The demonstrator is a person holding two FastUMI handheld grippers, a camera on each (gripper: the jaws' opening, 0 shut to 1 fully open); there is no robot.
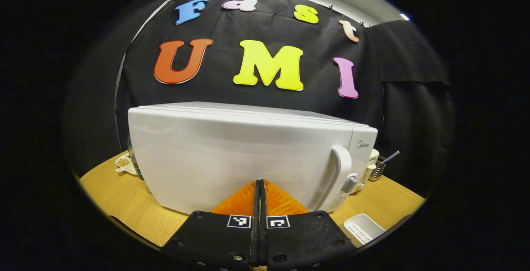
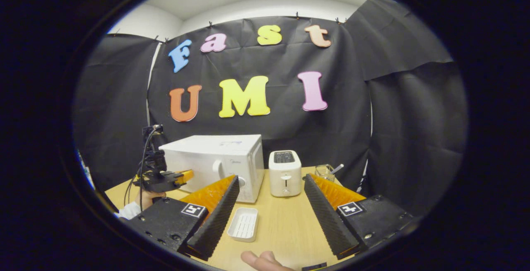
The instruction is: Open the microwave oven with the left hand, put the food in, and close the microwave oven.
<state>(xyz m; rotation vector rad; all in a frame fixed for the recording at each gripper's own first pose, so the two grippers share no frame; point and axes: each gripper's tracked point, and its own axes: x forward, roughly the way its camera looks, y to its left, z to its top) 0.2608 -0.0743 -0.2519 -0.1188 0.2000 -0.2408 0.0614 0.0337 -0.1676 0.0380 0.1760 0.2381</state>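
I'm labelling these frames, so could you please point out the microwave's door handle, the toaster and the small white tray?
Microwave door handle [image 1: 340,171]: left gripper view, middle of the white grip.
Toaster [image 2: 284,175]: right gripper view, centre of its front face.
White tray [image 2: 243,223]: right gripper view, its ribbed floor.

The microwave oven [image 1: 248,155] door's lower edge is hidden by the left gripper [image 1: 259,188]; the white tray [image 1: 364,228] is cut off.
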